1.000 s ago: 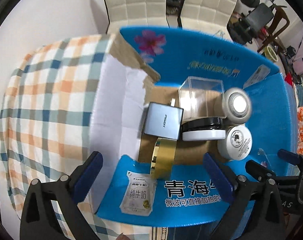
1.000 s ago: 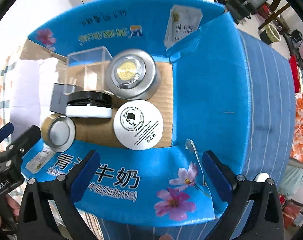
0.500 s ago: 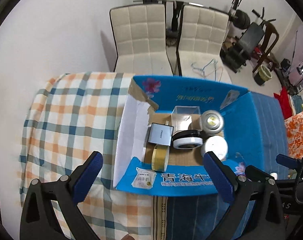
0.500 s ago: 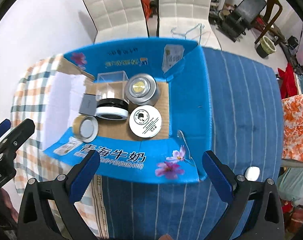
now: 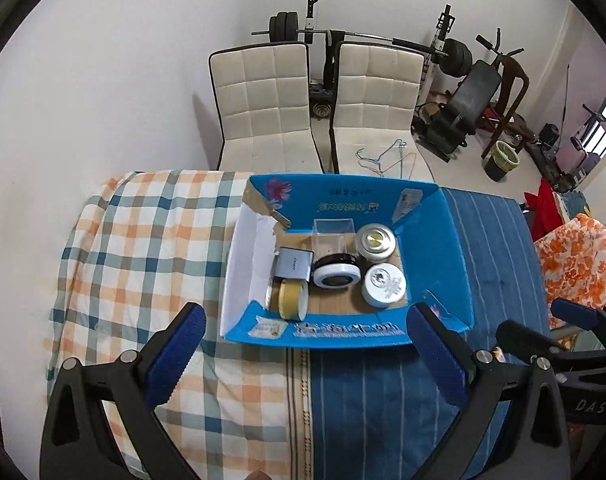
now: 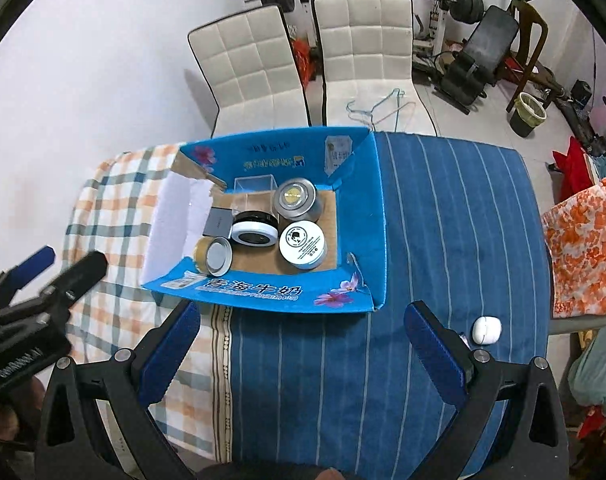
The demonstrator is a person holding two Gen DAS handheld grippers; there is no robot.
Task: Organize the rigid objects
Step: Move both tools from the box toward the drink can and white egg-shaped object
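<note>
A blue box [image 5: 431, 256] with its flaps open sits on the cloth-covered surface [image 6: 443, 240], holding a white jar [image 6: 302, 244], silver tin [image 6: 296, 199] and gold tin [image 6: 213, 255]. Both left tongs [image 5: 303, 356] and right tongs [image 6: 299, 348] hover above, spread apart and empty, the box just beyond their tips.

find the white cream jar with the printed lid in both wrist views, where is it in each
Left wrist: white cream jar right of centre, in the blue box's near right corner.
Right wrist: white cream jar at centre, same corner.
Shared landmark: the silver tin just behind it.
</note>
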